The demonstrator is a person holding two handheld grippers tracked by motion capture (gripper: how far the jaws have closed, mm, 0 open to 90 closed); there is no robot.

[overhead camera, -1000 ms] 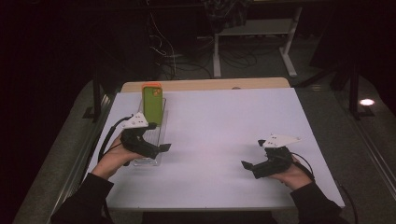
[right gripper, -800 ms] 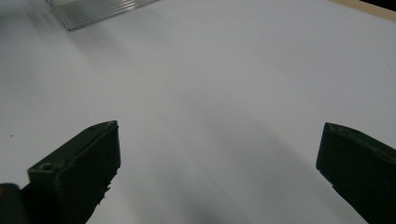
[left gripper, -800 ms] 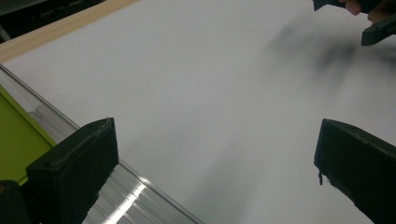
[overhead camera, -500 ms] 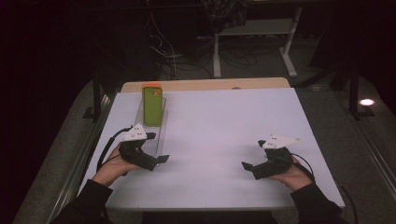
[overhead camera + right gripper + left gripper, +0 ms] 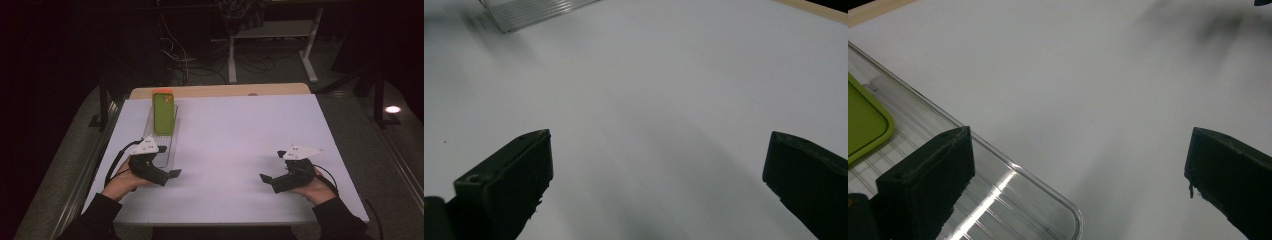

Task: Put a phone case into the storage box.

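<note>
Green phone on a clear ridged tray

We see a long clear plastic tray [image 5: 169,150] lying flat at the table's 10 o'clock, lengthwise toward 12; a green phone [image 5: 163,113] with an orange edge lies flat on its far half, the near half bare.

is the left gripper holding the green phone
No, the left gripper has its fingers wide apart over the white table, beside the green phone in the clear plastic tray.

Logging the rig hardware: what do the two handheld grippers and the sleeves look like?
Both the left gripper and right gripper have black bodies, blocky black fingers and a pale three-cornered top plate. A black cable trails from each. The person wears dark long sleeves.
</note>
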